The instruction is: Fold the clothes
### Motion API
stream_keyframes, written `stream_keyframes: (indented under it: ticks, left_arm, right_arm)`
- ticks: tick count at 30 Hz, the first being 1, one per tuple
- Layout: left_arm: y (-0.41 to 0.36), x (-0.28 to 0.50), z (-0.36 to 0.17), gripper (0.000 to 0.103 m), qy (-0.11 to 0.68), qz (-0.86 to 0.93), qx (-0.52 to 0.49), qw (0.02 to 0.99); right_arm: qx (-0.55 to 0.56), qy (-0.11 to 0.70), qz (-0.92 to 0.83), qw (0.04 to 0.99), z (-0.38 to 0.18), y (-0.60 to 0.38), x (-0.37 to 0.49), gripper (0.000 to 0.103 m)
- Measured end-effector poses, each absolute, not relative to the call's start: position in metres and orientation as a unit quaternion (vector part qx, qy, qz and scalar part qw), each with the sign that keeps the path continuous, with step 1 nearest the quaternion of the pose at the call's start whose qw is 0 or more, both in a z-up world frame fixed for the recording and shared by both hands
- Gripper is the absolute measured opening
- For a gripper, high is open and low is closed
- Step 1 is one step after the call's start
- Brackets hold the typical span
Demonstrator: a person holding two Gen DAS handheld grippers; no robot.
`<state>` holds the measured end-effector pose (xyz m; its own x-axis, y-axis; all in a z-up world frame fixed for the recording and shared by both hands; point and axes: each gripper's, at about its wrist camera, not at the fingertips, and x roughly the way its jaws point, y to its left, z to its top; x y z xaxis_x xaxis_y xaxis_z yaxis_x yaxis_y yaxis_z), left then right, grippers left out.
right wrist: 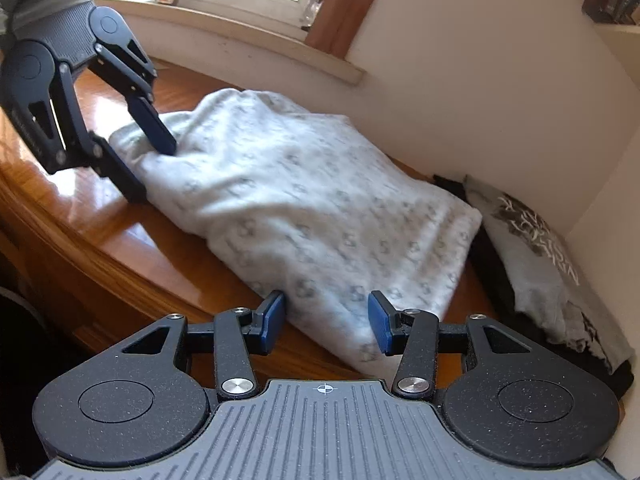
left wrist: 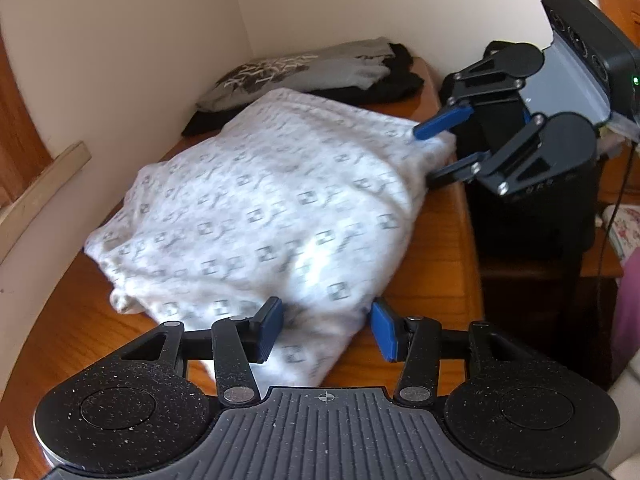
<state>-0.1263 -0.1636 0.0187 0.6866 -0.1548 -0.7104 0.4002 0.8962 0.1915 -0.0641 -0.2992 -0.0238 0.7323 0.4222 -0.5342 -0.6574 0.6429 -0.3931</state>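
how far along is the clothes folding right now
Done: a grey printed top already lies folded on dark clothes at the far corner of the wooden table. In hand: the white patterned garment is doubled over but rumpled; the left tongs and right tongs stand open at opposite ends, cloth between the pads, not pinched. Left: smoothing it, probably another fold, then stacking.

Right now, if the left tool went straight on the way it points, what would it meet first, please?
Probably the white patterned garment: its near corner already lies between the left tool's open jaws, though exact depth is unclear.
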Motion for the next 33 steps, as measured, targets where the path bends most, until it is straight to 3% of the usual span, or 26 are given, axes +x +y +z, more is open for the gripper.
stream_keyframes:
  ticks: [4, 9, 11, 13, 17, 19, 23, 25, 27, 30, 32, 33]
  left_arm:
    - [-0.153, -0.125, 0.019, 0.054, 0.370, -0.167, 0.155, 0.901]
    - [-0.151, -0.123, 0.020, 0.055, 0.378, -0.173, 0.158, 0.896]
    - [-0.150, -0.122, 0.020, 0.042, 0.372, -0.167, 0.166, 0.898]
    - [-0.148, -0.123, 0.021, 0.025, 0.368, -0.159, 0.174, 0.899]
    - [-0.144, -0.132, 0.024, 0.017, 0.370, -0.141, 0.201, 0.896]
    - [-0.135, -0.139, 0.021, 0.017, 0.377, -0.130, 0.212, 0.892]
    - [-0.088, -0.144, 0.032, 0.018, 0.385, -0.141, 0.111, 0.905]
    - [-0.067, -0.148, 0.044, 0.024, 0.377, -0.147, 0.058, 0.913]
    - [-0.057, -0.149, 0.058, 0.031, 0.355, -0.134, 0.034, 0.924]
    - [-0.046, -0.137, 0.076, 0.031, 0.328, -0.122, 0.005, 0.937]
    - [-0.038, -0.119, 0.080, 0.041, 0.319, -0.114, -0.018, 0.941]
    - [-0.035, -0.107, 0.077, 0.050, 0.319, -0.105, -0.024, 0.941]
  right_arm:
    - [-0.321, 0.160, 0.306, 0.882, -0.033, -0.308, -0.063, 0.047]
    - [-0.303, 0.169, 0.314, 0.883, -0.032, -0.314, -0.054, 0.043]
    - [-0.294, 0.186, 0.320, 0.881, -0.029, -0.312, -0.048, 0.029]
    - [-0.308, 0.195, 0.318, 0.875, -0.027, -0.305, -0.049, 0.025]
    - [-0.328, 0.208, 0.324, 0.863, -0.023, -0.293, -0.060, 0.021]
    - [-0.308, 0.219, 0.343, 0.860, -0.019, -0.289, -0.068, 0.021]
    - [-0.234, 0.250, 0.369, 0.864, -0.010, -0.283, -0.076, 0.029]
    - [-0.177, 0.257, 0.371, 0.875, 0.000, -0.293, -0.074, 0.032]
    - [-0.135, 0.255, 0.364, 0.886, 0.009, -0.305, -0.071, 0.041]
    - [-0.098, 0.252, 0.334, 0.903, 0.019, -0.318, -0.061, 0.045]
    - [-0.065, 0.256, 0.305, 0.915, 0.020, -0.323, -0.045, 0.054]
    - [-0.052, 0.262, 0.286, 0.920, 0.019, -0.326, -0.035, 0.057]
